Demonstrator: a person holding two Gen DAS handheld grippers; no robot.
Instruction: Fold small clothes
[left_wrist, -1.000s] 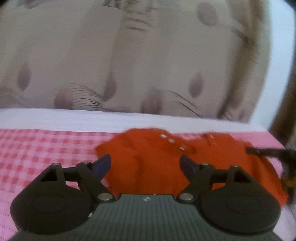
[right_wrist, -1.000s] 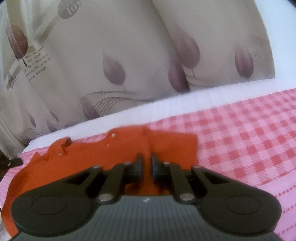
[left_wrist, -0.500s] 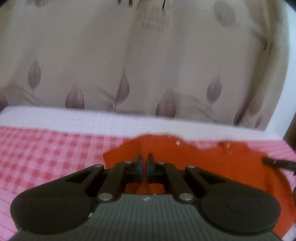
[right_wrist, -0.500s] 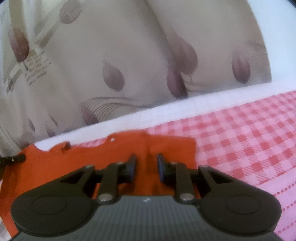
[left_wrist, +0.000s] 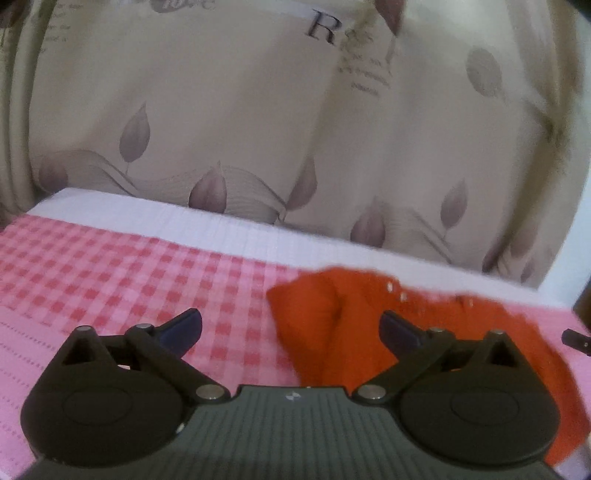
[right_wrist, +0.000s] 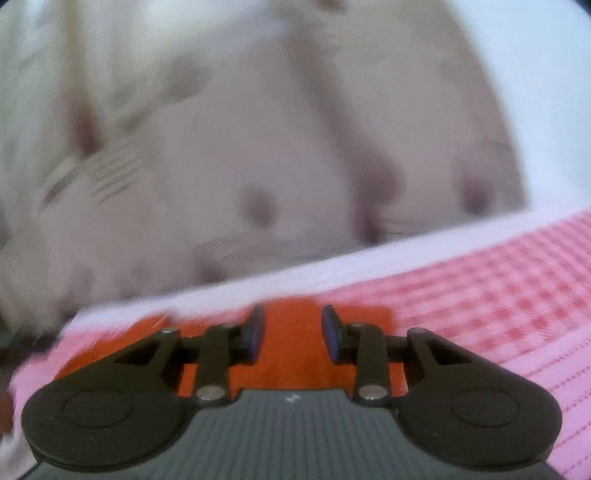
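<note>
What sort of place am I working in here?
Probably a bedroom: the orange garment lies on a pink checked sheet over a white mattress edge, with a leaf-print curtain hanging right behind it.

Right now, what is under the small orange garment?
The orange garment lies on the pink-and-white checked cloth, which shows all around it. Whatever is directly beneath the garment is covered.

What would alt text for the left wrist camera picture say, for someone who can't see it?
An open black gripper hangs over a pink checked cloth, with a crumpled orange garment lying ahead and to its right. Behind hangs a beige curtain with leaf prints.
</note>
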